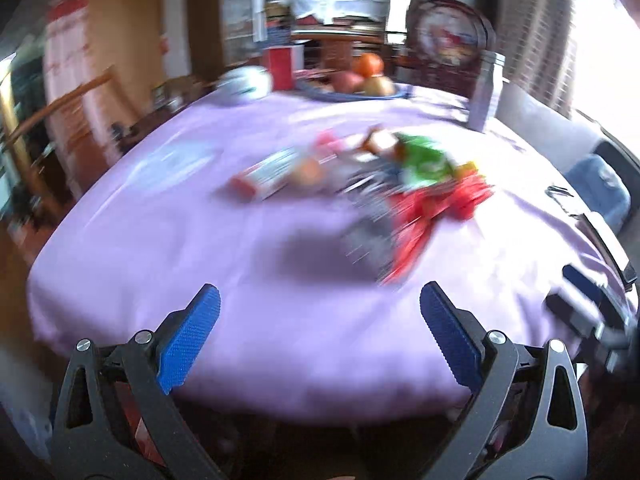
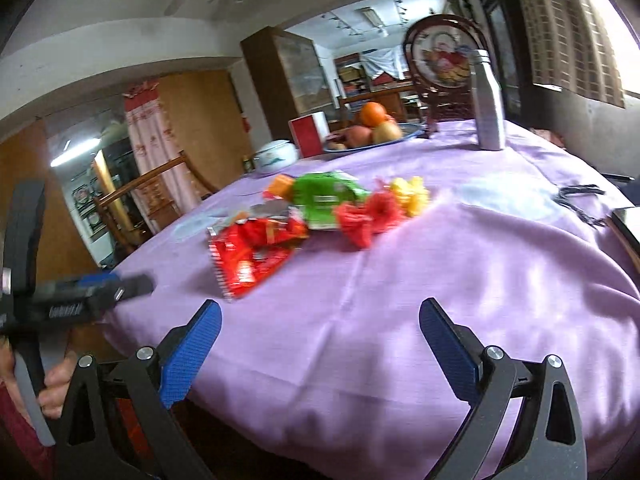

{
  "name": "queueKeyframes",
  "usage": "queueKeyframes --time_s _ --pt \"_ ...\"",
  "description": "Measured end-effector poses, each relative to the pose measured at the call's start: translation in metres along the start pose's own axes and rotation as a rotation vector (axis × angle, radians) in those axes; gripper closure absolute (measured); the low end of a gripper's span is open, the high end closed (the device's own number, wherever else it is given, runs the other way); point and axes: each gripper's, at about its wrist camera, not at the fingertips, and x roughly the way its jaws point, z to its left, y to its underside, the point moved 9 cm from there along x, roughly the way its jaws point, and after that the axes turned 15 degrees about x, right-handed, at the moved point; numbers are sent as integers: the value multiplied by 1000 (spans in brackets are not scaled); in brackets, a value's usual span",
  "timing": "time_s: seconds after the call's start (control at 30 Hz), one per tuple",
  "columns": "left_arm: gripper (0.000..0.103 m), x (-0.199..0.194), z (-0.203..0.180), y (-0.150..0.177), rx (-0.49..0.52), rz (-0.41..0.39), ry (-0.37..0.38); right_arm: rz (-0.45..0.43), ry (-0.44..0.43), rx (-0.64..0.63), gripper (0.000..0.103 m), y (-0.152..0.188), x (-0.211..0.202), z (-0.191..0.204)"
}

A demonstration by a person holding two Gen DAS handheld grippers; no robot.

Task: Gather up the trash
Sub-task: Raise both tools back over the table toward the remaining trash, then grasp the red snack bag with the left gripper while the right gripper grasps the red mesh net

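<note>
A pile of trash lies mid-table on the purple cloth (image 2: 400, 280): a red snack bag (image 2: 250, 252), a green wrapper (image 2: 326, 196), crumpled red (image 2: 366, 216) and yellow (image 2: 410, 192) wrappers. The blurred left wrist view shows the red bag (image 1: 424, 216), the green wrapper (image 1: 424, 160) and a white-and-red tube-like pack (image 1: 268, 174). My left gripper (image 1: 320, 316) is open and empty above the near table edge, short of the pile; it also shows at the left of the right wrist view (image 2: 100, 292). My right gripper (image 2: 320, 328) is open and empty, short of the pile.
A fruit plate (image 2: 372, 128), a white lidded bowl (image 2: 274, 154), a red box (image 2: 308, 134) and a silver bottle (image 2: 490, 104) stand at the far side. A dark object (image 2: 628, 224) lies at the right edge. Chairs surround the table.
</note>
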Motion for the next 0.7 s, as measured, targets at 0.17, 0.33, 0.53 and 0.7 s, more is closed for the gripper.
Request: queueKeyframes --time_s 0.17,0.33,0.53,0.7 --pt "7 56 -47 -57 95 27 27 -27 34 7 6 -6 -3 -20" --pt "7 98 -53 -72 110 90 -32 -37 50 6 6 -11 -7 -31" --pt "7 105 10 -29 66 193 -125 -31 38 11 6 -10 -7 -33" --pt "7 75 78 6 -40 185 -158 -10 4 21 6 -6 -1 -25"
